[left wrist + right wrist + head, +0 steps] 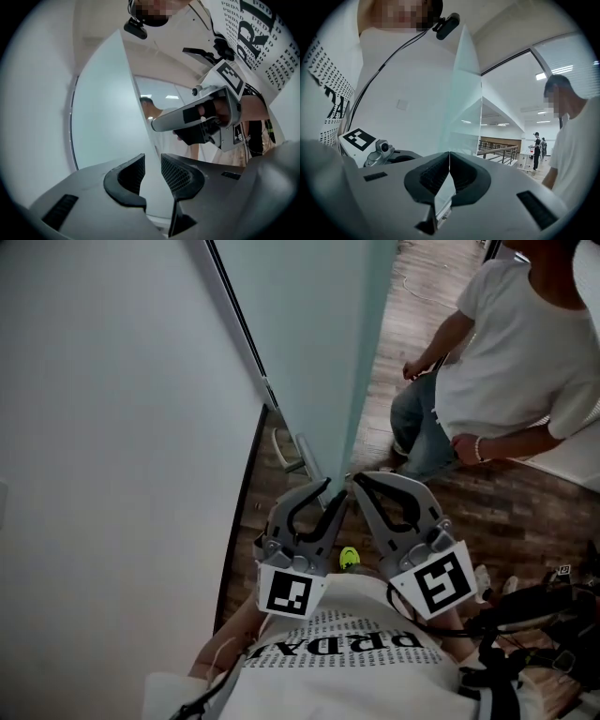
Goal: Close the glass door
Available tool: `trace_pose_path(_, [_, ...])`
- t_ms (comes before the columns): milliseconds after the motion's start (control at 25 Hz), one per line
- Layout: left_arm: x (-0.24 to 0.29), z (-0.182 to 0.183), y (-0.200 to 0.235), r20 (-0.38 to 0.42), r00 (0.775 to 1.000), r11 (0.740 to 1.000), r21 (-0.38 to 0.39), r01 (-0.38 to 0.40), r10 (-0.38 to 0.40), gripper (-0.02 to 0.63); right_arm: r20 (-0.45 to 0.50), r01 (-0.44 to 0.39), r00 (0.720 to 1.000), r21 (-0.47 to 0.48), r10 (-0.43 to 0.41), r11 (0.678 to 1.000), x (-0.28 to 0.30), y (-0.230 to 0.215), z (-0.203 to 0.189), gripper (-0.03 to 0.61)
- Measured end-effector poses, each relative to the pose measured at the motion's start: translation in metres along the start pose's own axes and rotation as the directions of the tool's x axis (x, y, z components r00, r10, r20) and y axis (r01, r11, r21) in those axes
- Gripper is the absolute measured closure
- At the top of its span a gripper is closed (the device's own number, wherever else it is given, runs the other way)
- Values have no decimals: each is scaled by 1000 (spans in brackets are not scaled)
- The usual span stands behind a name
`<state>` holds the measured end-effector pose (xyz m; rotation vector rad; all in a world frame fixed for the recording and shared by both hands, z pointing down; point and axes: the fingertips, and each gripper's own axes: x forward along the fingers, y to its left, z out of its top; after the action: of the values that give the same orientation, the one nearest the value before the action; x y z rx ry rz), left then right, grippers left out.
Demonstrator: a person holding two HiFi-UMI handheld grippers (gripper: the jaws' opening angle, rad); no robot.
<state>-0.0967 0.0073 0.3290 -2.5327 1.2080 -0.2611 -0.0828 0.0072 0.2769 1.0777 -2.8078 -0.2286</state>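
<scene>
The glass door (300, 343) stands ajar, and its free edge comes toward me in the head view. A metal handle (300, 454) sits on its left face. My left gripper (325, 495) is at that edge from the left. In the left gripper view it (153, 165) is open, with the door's edge (140, 108) in the gap between the pads. My right gripper (359, 486) meets the edge from the right. In its own view the pads (440, 171) are closed on the thin glass edge (465, 84). The right gripper (155, 125) also shows in the left gripper view.
A pale wall (112, 427) fills the left, close beside the door. A bystander in a white shirt (511, 362) crouches on the wooden floor (525, 512) to the right of the door. Cables and gear (525, 634) hang at my right side.
</scene>
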Motion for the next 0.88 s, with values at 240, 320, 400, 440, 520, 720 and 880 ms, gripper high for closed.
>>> trace_pose_path(240, [11, -3, 3, -15, 1000, 999, -22, -25, 25, 503, -17, -3, 1000, -50, 2, 999, 4, -17, -9, 581])
trace_pose_path(320, [28, -5, 5, -22, 999, 999, -24, -28, 27, 503, -26, -2, 1000, -50, 1, 999, 7, -35, -14, 581])
trace_pose_path(400, [50, -3, 5, -29, 999, 999, -28, -26, 26, 503, -32, 2, 999, -33, -3, 999, 8, -57, -19, 581])
trace_pose_path(440, [60, 0, 2, -29, 999, 999, -29, -25, 24, 503, -32, 6, 999, -27, -7, 1000, 5, -67, -19, 581])
trace_pose_path(520, [74, 9, -11, -28, 1000, 1000, -26, -12, 12, 503, -24, 16, 1000, -18, -16, 1000, -10, -80, -17, 581])
trace_pose_path(720, [86, 28, -52, -2, 999, 999, -15, 44, -44, 503, -17, 43, 999, -22, -43, 999, -49, -86, -18, 581])
trace_pose_path(880, [112, 35, -60, 26, 994, 994, -2, 109, -109, 503, -15, 115, 993, -2, -116, 993, -58, -109, -21, 581])
